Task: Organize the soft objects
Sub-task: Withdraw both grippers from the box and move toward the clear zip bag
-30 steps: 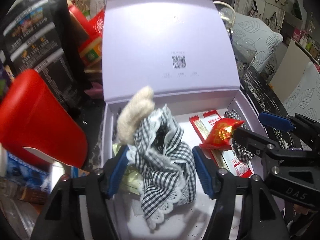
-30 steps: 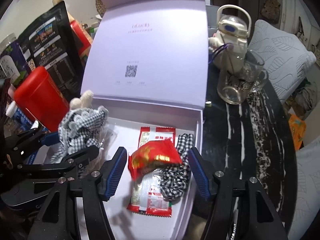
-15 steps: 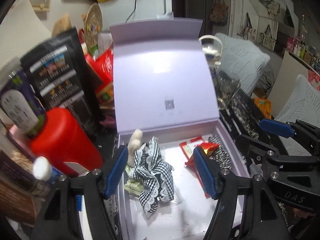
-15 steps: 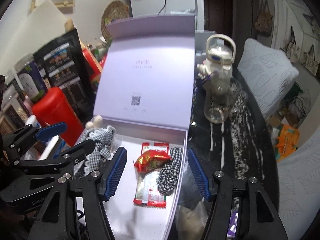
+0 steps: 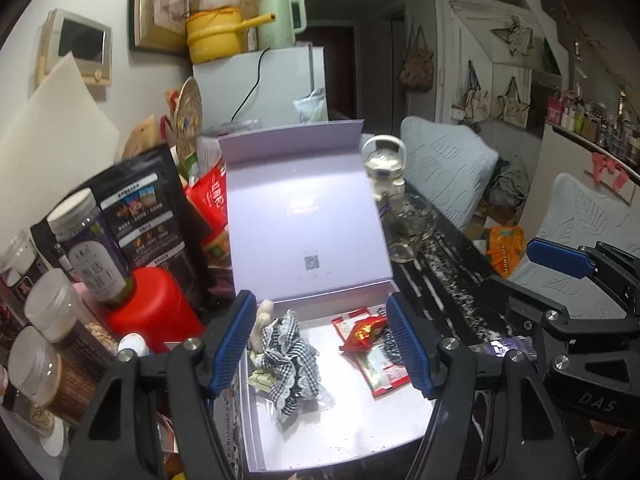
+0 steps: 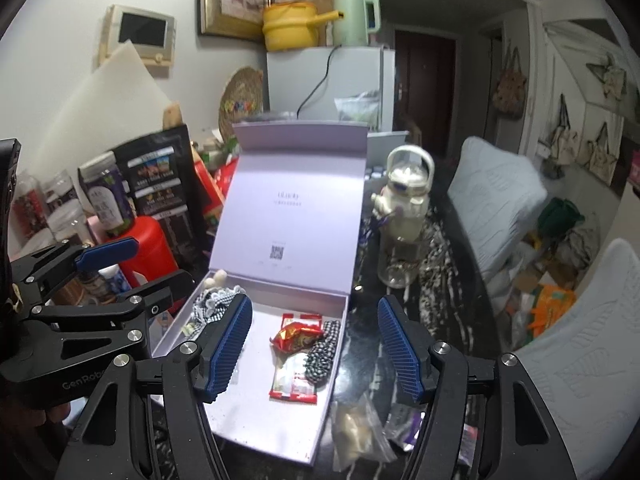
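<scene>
Clearly legible: "DAS" on right gripper [image 5: 576, 332]

Dim room, glare on the box lid [image 5: 304, 216], fisheye-bent dark corners, slight blur.

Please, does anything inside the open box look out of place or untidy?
Slightly. In the lavender box, the red foil snack packet lies crooked on top of a flat sachet. The checked lace cloth sits crumpled in a heap. Nothing looks spilled or damaged.
</scene>
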The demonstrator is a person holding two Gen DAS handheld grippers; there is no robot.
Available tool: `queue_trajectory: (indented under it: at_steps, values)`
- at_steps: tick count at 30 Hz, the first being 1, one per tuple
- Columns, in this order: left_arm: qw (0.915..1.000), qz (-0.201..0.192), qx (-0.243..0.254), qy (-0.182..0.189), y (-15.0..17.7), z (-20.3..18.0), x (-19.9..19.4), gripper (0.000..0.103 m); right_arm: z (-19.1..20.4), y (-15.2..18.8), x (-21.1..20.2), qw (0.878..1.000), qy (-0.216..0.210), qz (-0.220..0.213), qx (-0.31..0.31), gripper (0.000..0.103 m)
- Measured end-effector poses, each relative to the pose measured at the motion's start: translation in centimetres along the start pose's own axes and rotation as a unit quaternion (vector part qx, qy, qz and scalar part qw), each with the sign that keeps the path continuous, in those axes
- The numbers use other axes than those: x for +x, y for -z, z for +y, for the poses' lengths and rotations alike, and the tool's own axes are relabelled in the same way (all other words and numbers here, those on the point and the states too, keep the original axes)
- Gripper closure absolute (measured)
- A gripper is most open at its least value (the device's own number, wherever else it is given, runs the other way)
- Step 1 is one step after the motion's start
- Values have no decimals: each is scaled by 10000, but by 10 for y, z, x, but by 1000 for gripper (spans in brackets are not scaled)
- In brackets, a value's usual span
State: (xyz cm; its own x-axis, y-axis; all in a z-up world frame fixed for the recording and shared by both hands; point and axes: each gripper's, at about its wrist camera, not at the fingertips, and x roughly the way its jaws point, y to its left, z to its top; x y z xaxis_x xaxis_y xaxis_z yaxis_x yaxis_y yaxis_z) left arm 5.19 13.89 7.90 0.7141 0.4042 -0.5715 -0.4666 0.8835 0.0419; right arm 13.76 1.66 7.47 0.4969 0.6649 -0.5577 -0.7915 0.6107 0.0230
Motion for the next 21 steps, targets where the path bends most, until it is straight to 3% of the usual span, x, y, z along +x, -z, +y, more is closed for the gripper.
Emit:
queue_trajectory:
  at_steps: [10, 11, 13, 21]
  values:
    - [9984, -391, 190, 352, 7, -30, -53, 35, -11, 16, -62, 9989, 191, -408, 111, 33]
    - [9982, -415, 216, 380, 9, -33, -57, 34, -11, 18, -68, 9987, 211, -443, 125, 32]
    - [9975, -485, 251, 439, 12, -39, -65, 21, -13, 22, -77, 9983, 254, -508, 141, 31]
    - [9949, -617, 328, 728, 24, -59, -87, 16, -22, 46, -120, 9961, 499, -694, 229, 28]
